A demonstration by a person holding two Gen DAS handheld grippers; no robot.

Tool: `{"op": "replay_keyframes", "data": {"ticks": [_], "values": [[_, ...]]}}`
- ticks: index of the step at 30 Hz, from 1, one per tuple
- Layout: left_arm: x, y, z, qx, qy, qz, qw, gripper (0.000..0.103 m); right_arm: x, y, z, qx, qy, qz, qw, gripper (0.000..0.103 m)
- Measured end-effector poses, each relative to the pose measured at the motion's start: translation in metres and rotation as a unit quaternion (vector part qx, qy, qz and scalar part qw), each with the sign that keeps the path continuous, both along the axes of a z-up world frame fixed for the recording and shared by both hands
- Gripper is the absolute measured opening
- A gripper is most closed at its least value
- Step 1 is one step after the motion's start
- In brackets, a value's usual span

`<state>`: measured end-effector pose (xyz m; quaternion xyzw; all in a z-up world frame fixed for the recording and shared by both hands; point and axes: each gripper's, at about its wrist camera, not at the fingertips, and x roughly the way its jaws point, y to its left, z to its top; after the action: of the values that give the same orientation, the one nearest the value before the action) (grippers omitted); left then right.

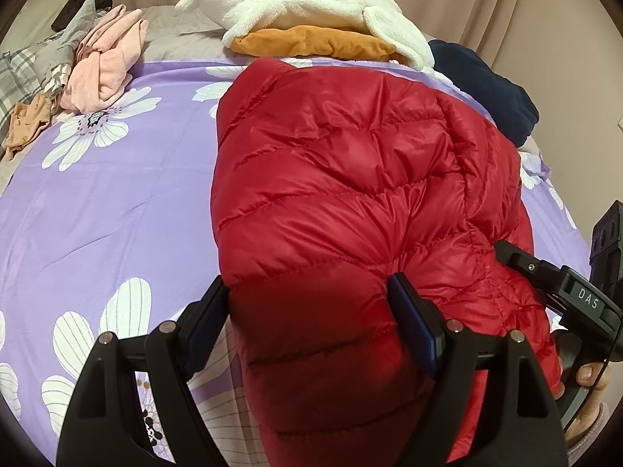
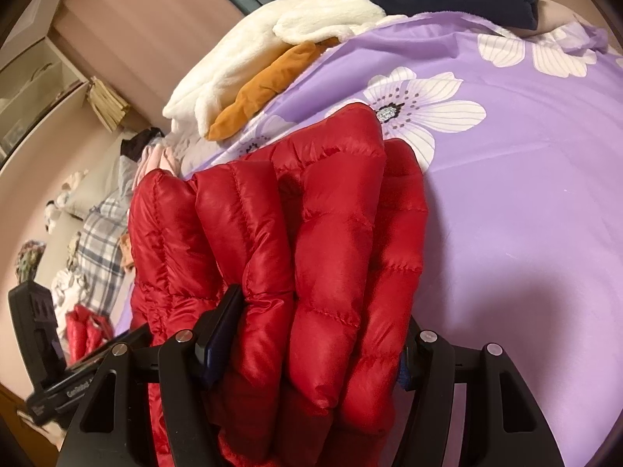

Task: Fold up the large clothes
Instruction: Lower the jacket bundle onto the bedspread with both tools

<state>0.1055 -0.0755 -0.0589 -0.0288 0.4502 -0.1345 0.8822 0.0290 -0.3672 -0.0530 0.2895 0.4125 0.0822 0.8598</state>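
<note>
Red puffer jacket (image 1: 350, 179) bunched into a thick bundle on the purple flowered bedspread (image 1: 117, 202), long axis running from the near edge of the bed away toward the stacked white fleece (image 1: 311, 0) and orange garment (image 1: 311, 41) at the far side. Left gripper (image 1: 311, 311) clamped across the near end of the bundle, both pads pressed into the quilted fabric with the jaws spread wide by the padding; tilted steeply down, fingers aimed along the jacket's length. Right gripper (image 2: 311, 334) likewise closed on a wad of folded layers at the jacket's near right part, left pad visibly dented into the fabric, right pad mostly hidden behind a puffed channel. Seen from the left wrist view just to the right, touching the jacket's side, with a fingertip of the person on its handle. Both hands at the same near end, side by side, so the bulk of the jacket lies ahead of and beyond the fingers rather than between the two grippers. Probably mid-fold: near end gathered and held, likely due to be carried forward over the far part or set down and flattened. Slippery shell and springy filling likely to push folds back open once released. Pink clothes (image 1: 105, 62) and a dark navy garment (image 1: 486, 85) well apart, clear of the path.
</note>
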Motion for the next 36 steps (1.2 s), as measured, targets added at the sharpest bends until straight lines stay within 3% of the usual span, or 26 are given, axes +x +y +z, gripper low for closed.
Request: {"op": "replay_keyframes", "data": {"ticks": [36], "values": [[-0.018,0.005,-0.002,0.004,0.004,0.003,1.0,0.084,-0.009,-0.006,0.001,0.004,0.006,-0.012,1.0,0.063]]}}
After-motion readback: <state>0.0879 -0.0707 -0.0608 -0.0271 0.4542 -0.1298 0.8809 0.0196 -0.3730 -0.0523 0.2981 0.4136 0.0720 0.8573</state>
